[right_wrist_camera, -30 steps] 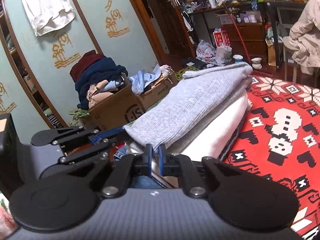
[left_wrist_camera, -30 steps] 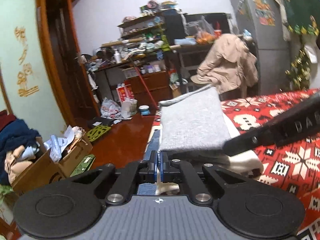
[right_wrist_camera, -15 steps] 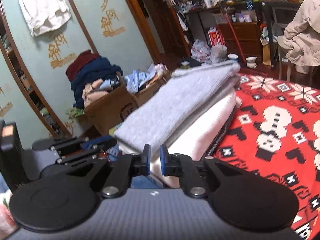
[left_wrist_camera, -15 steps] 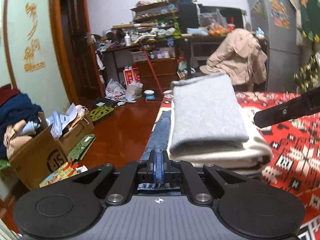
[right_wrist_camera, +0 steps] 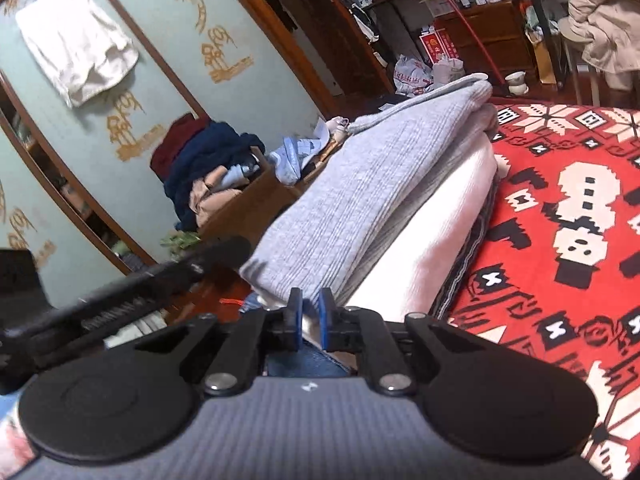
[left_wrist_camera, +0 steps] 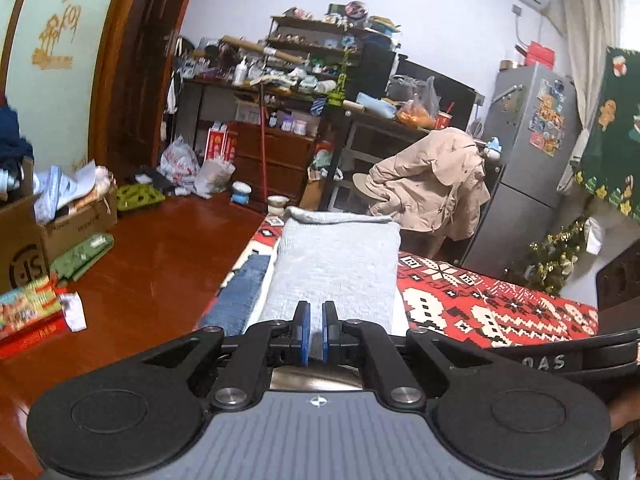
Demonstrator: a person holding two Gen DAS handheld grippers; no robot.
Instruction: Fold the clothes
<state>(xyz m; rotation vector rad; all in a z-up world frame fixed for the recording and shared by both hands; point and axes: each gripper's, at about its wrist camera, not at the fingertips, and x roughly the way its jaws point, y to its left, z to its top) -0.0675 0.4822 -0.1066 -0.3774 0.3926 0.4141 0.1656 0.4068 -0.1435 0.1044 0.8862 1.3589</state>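
A folded grey sweater (left_wrist_camera: 336,272) tops a stack at the left edge of a red patterned blanket (left_wrist_camera: 500,312). Under the grey sweater (right_wrist_camera: 360,184) lie a white garment (right_wrist_camera: 432,240), a dark striped layer (right_wrist_camera: 468,256) and blue jeans (left_wrist_camera: 240,296). My left gripper (left_wrist_camera: 316,330) stands at the stack's near end, its blue pads a narrow gap apart with grey knit behind them. My right gripper (right_wrist_camera: 310,320) sits at the stack's near corner, pads close together with the white garment's edge between them. The left tool's body (right_wrist_camera: 160,280) shows blurred at the left.
Beyond the blanket's left edge is wooden floor (left_wrist_camera: 160,264) with cardboard boxes of clothes (left_wrist_camera: 24,232), bags and litter. A beige coat (left_wrist_camera: 432,188) hangs over a chair by a grey fridge (left_wrist_camera: 528,140). Cluttered shelves line the far wall.
The left gripper was fully shut half a second ago; its pads now stand slightly apart and it has swung to face the grey sweater's near end. The right gripper has come closer to the stack.
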